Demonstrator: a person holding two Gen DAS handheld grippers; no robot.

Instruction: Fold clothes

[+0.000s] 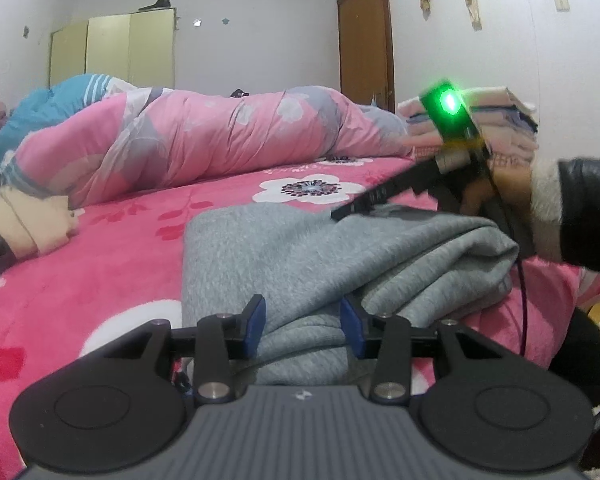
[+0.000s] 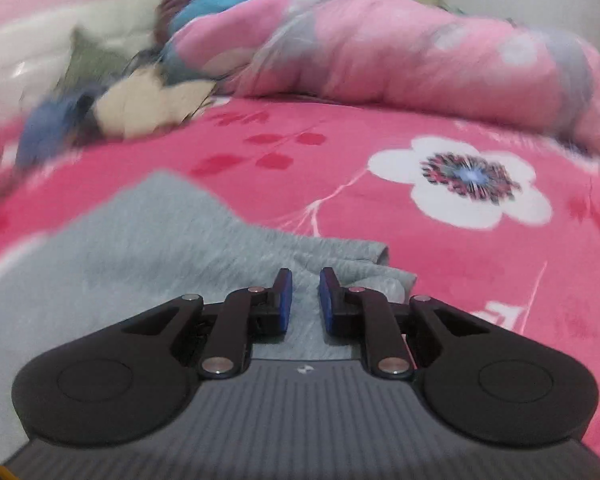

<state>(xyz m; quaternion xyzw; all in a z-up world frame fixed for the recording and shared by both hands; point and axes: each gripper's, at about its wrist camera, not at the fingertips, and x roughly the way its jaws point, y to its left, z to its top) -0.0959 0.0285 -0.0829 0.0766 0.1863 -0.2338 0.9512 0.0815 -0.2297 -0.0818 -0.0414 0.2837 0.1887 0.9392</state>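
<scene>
A: Left hand-held gripper (image 1: pixel 303 326), low in the left wrist view, blue pads clamped on a thick bundled fold of the grey garment (image 1: pixel 300 256).

B: And the garment's place?

A: Spread on the bed (image 1: pixel 100 248), over a pink flowered blanket; right edge doubled into a soft roll.

B: Right hand-held gripper?

A: Seen from the left view as a dark bar (image 1: pixel 374 196) above the garment, green light glowing on top, fingertips too blurred to read. In its own view (image 2: pixel 305 298), pads nearly together, a narrow gap, nothing pinched; grey cloth lying below.

B: Anything hidden?

A: Holder cut off: only a black sleeve (image 1: pixel 588 216) with a pale cuff. Far clutter beside the pink quilt (image 1: pixel 204 136) smeared, hard to identify.
</scene>
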